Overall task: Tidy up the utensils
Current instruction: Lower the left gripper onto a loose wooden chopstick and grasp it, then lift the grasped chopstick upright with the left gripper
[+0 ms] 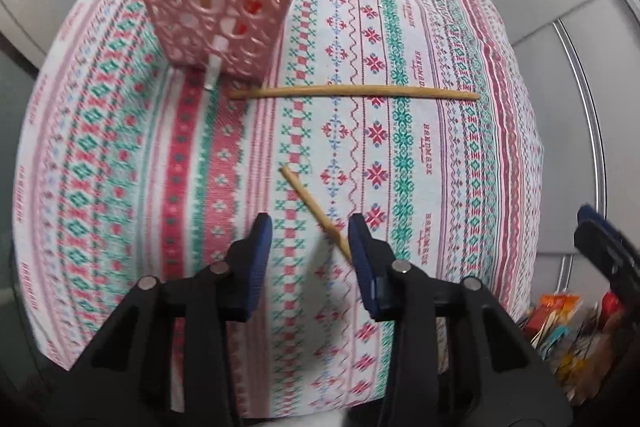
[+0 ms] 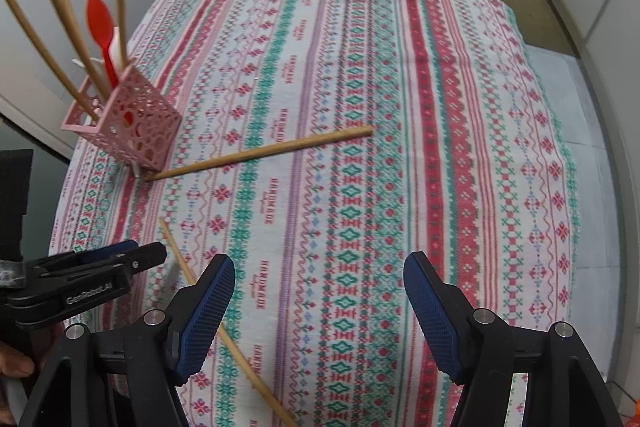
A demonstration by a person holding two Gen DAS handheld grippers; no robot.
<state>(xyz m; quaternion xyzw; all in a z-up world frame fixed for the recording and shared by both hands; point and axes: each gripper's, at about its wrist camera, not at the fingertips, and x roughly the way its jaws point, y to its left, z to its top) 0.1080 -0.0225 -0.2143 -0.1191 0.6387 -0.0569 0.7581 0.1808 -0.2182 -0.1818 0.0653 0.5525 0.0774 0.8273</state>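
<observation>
A pink lattice utensil holder (image 1: 224, 7) (image 2: 128, 131) stands at the table's far left with several wooden chopsticks, a red spoon (image 2: 101, 23) and a white utensil in it. One loose chopstick (image 1: 356, 93) (image 2: 260, 153) lies flat beside the holder. A second loose chopstick (image 1: 316, 213) (image 2: 224, 323) lies diagonally nearer me. My left gripper (image 1: 310, 243) (image 2: 136, 255) is open just above the near chopstick, which passes under its right finger. My right gripper (image 2: 320, 287) is wide open and empty above the cloth.
The table is covered by a patterned red, green and white cloth (image 1: 420, 155) (image 2: 400, 107). Grey wall panels surround it. A heap of colourful clutter (image 1: 568, 331) sits below the table's right edge. My right gripper (image 1: 608, 251) shows at the left wrist view's right edge.
</observation>
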